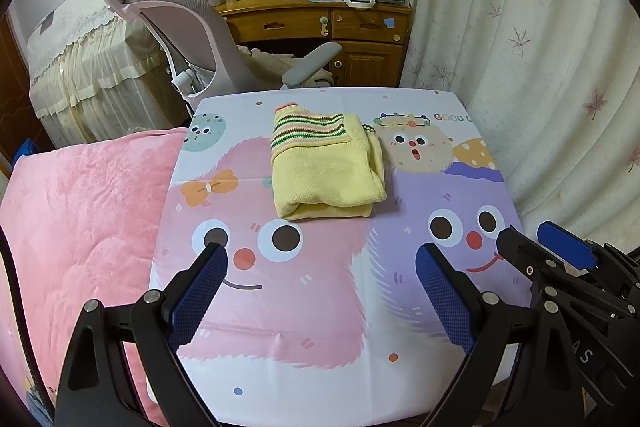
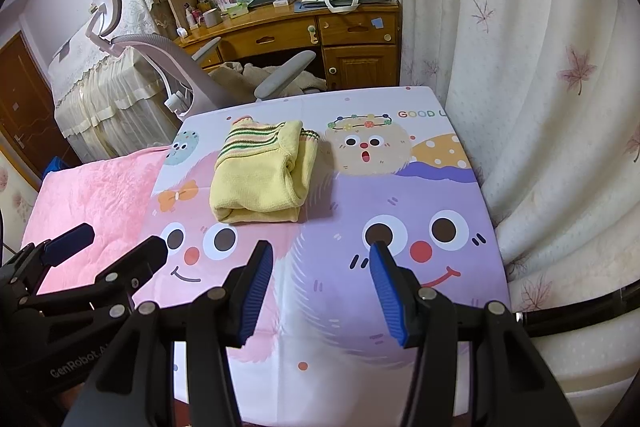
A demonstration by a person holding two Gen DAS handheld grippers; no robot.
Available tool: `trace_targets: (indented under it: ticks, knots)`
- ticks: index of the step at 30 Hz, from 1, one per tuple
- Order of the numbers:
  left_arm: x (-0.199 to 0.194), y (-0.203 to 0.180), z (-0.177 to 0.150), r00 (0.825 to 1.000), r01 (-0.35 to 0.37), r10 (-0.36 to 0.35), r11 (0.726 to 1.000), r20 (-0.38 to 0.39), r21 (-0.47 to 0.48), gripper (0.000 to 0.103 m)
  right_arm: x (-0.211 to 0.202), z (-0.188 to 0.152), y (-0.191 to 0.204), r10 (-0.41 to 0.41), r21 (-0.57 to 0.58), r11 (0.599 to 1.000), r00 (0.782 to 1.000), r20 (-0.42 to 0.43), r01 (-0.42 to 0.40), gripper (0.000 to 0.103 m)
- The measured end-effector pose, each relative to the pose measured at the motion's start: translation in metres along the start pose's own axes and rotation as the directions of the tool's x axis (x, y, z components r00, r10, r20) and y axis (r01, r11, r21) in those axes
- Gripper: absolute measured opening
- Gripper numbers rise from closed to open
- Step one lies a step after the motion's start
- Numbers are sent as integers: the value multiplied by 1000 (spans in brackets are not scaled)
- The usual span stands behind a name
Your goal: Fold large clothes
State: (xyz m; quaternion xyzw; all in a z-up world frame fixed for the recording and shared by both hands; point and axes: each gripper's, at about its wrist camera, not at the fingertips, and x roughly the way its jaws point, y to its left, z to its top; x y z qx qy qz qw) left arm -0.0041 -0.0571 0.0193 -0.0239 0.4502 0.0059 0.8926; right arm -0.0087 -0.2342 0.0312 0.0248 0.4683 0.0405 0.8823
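A yellow knit sweater [image 1: 326, 167] with striped cuffs lies folded into a compact bundle on the far half of the cartoon-print table cover [image 1: 320, 307]. In the right wrist view the same sweater [image 2: 264, 173] sits left of centre. My left gripper [image 1: 322, 259] hovers over the near part of the table, jaws wide apart and empty, well short of the sweater. My right gripper [image 2: 320, 255] is beside it on the right, also open with nothing between its blue pads [image 2: 386, 291]. Each gripper shows in the other's view: the right gripper [image 1: 524, 239] and the left gripper [image 2: 124, 239].
A pink blanket [image 1: 80, 211] lies left of the table. A pale curtain [image 1: 540, 67] hangs close along the right edge. Behind the table stand a grey office chair [image 1: 192, 39] and a wooden desk [image 1: 320, 23] with shelves.
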Motion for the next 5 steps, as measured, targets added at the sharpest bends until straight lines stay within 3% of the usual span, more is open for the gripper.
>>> trace_targets:
  ticks: [5]
  knots:
    - [0,3,-3,1000,7,-7,1000,-10,-7,95,0,0,0,0,0,1000,1000,2,0,51]
